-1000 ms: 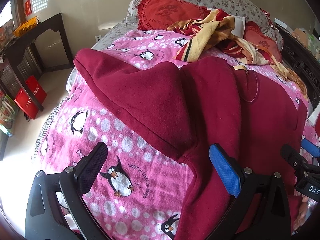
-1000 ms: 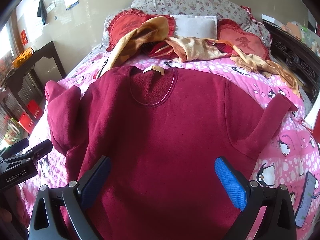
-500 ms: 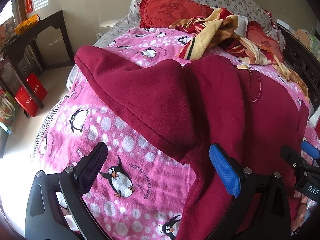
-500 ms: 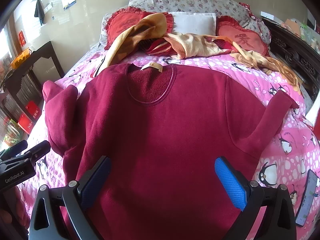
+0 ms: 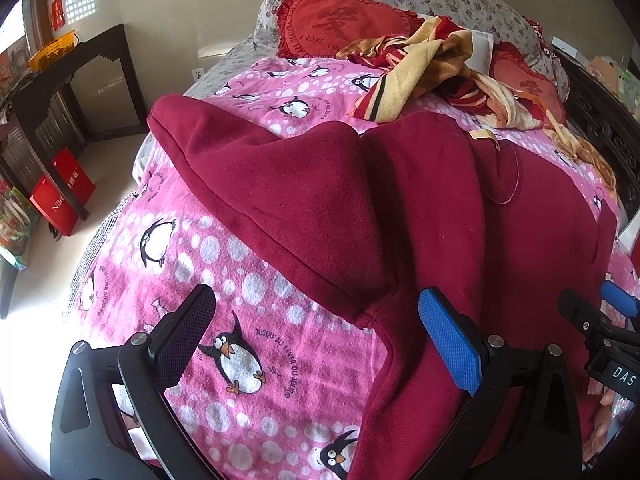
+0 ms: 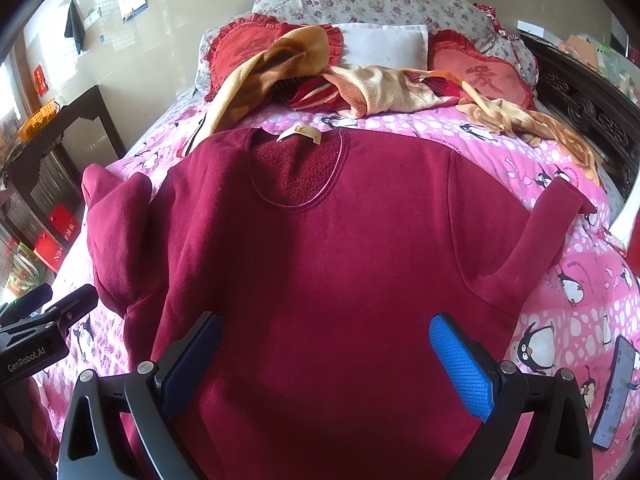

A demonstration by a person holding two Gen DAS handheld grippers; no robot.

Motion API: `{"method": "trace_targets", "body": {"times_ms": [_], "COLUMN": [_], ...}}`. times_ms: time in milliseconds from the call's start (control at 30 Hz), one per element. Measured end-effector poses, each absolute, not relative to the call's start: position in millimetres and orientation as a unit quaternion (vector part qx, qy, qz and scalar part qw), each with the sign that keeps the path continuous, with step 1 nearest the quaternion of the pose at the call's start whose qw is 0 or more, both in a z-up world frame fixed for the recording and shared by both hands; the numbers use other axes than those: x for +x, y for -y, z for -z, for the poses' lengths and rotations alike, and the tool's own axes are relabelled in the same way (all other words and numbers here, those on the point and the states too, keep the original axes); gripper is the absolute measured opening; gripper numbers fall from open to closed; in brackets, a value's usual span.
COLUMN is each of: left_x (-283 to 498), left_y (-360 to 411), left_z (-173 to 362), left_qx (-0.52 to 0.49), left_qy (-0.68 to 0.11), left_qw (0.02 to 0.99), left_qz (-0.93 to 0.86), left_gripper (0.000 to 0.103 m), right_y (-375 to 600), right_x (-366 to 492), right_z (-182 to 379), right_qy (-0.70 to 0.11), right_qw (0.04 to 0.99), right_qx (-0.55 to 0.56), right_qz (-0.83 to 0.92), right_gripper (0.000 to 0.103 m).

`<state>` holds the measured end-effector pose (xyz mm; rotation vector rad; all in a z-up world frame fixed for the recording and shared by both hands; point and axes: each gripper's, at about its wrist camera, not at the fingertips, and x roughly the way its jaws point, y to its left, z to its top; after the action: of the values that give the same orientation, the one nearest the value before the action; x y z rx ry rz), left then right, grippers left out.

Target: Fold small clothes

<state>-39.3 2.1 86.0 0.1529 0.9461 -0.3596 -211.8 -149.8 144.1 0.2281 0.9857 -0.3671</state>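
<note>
A dark red sweater (image 6: 328, 264) lies flat, front up, on a pink penguin blanket (image 6: 576, 320), neck toward the pillows. Its left sleeve (image 5: 256, 184) is spread out to the side, its right sleeve (image 6: 540, 236) angles outward. My left gripper (image 5: 316, 332) is open and empty, hovering over the blanket at the sweater's lower left edge. My right gripper (image 6: 326, 354) is open and empty, hovering above the sweater's lower body. The left gripper also shows in the right wrist view (image 6: 48, 320), and the right gripper in the left wrist view (image 5: 600, 320).
Red heart cushions (image 6: 244, 52), a white pillow (image 6: 380, 44) and a yellow-red crumpled blanket (image 6: 360, 88) lie at the head of the bed. A phone (image 6: 616, 392) lies on the bed at right. A dark side table (image 5: 60, 80) and red boxes (image 5: 60, 196) stand left of the bed.
Both grippers have drifted slightly back and lower over the sweater, so it sits a bit lower in both views. Both stay open; the sweater has not moved.
</note>
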Motion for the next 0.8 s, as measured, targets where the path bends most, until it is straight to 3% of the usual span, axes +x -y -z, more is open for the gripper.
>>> {"method": "trace_targets", "body": {"times_ms": [800], "left_x": [-32.0], "left_y": [-2.3], "left_z": [-85.6], "left_qx": [0.073], "left_qy": [-0.453], "left_qw": [0.872], "left_qz": [0.170], "left_gripper": [0.102], "right_y": [151.6], "right_x": [-209.6], "right_z": [-141.1], "right_qy": [-0.473], "right_qw": [0.855], "right_qx": [0.115], "right_qz": [0.180], "right_gripper": [0.103]}}
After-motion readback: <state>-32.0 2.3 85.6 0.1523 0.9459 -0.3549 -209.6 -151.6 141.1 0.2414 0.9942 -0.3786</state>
